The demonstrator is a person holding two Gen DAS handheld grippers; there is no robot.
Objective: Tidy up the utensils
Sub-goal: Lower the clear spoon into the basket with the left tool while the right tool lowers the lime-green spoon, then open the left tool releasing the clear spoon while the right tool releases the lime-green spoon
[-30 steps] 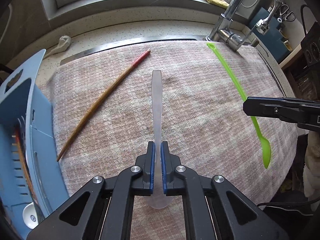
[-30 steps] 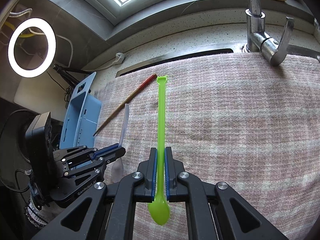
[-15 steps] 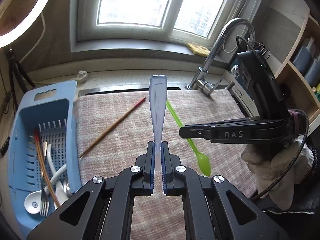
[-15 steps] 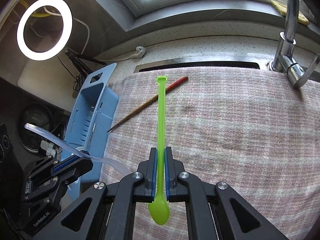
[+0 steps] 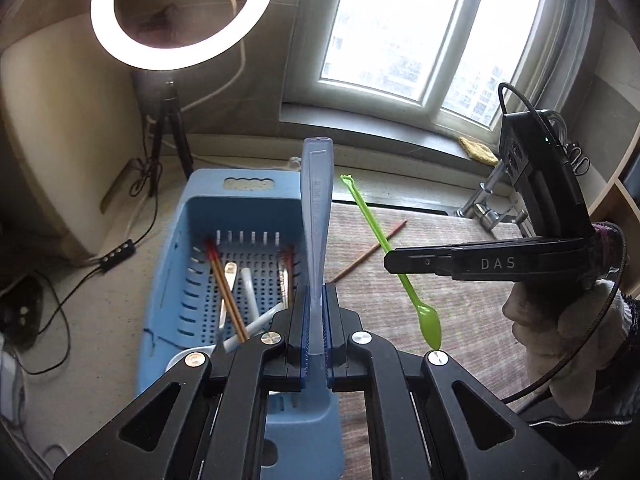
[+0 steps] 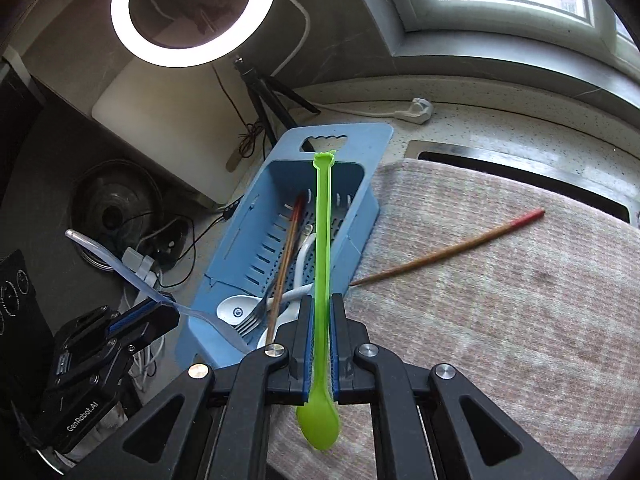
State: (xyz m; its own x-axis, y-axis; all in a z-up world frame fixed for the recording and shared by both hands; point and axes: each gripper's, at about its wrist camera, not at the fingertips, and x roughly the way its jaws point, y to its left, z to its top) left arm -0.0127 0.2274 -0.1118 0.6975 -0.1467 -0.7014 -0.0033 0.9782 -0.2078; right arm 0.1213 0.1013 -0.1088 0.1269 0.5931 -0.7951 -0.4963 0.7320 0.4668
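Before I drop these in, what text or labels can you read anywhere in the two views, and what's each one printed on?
"DAS": on the side of the right gripper, seen from the left wrist.
"GenRobot.AI": on the body of the left gripper, seen from the right wrist.
Embossed lettering on the handle of the clear spoon: too small to read.
Markings on the black device at the left edge: too blurred to read.

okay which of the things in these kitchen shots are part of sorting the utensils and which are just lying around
Part of the job:
- clear spoon, in the left gripper
- green spoon, in the right gripper
- chopstick lying on the towel
- blue basket holding cutlery

Just lying about:
- ring light
- faucet
- yellow sponge
- white plug
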